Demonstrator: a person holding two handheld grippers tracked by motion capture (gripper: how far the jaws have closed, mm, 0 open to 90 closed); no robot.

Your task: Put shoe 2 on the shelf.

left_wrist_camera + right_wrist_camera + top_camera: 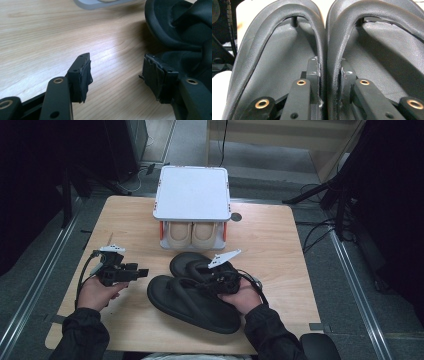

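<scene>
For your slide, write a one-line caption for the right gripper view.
Right gripper pinches the inner straps of two black sandals together.

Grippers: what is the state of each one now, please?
Left gripper: open, holding nothing.
Right gripper: closed on the straps of both black sandals.

White shoe rack (pixel 192 195) with beige slippers (pixel 191 234) on wooden table (pixel 270 235)

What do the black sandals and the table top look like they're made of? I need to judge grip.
Black sandals: straps look like faux leather, matte with a fine pebbled grain and a soft sheen; the soles seem foam or rubber, though that is uncertain. The right hand-held gripper pinches two straps together. Table top: pale wood or wood-look laminate, with smooth grain lines and a slight gloss.
</scene>
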